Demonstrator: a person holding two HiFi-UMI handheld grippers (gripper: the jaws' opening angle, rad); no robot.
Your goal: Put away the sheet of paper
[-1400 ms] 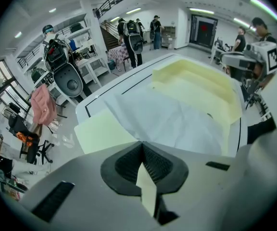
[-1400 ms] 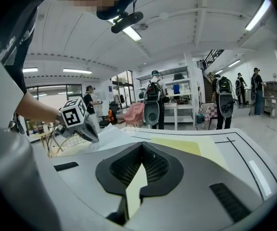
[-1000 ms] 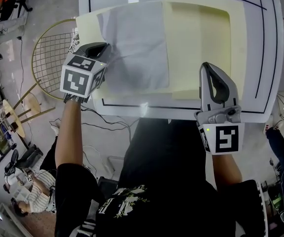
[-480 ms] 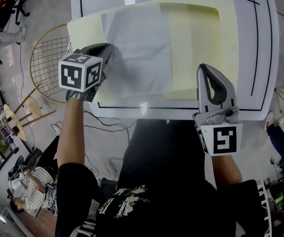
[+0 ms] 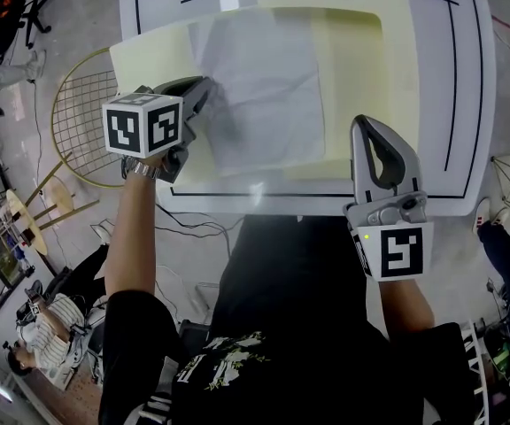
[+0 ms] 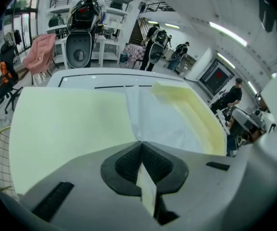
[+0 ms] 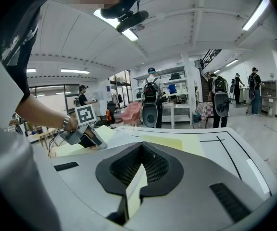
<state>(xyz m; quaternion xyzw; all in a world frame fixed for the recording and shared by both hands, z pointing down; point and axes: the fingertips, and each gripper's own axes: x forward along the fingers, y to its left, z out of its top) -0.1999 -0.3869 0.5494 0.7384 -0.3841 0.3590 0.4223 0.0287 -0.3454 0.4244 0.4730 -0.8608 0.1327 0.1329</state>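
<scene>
A creased white sheet of paper (image 5: 264, 87) lies inside an open pale yellow folder (image 5: 361, 69) on the white table (image 5: 467, 104). My left gripper (image 5: 204, 91) is shut on the inner edge of the folder's left flap (image 5: 153, 56), right where it meets the paper. In the left gripper view a yellow strip shows between the closed pads (image 6: 129, 162), with the flap (image 6: 66, 124) on the left and the paper (image 6: 162, 119) beyond. My right gripper (image 5: 372, 129) is shut on the folder's near right edge, and yellow card shows between its jaws (image 7: 141, 146).
A gold wire basket (image 5: 82, 113) stands on the floor off the table's left edge. Black lines frame the tabletop. Cables run under the table. People and shelves stand far off in the room.
My left gripper has moved right and rolled, its marker cube turning. The folder's left flap has come with it and shows wider. The right gripper has stayed put.
</scene>
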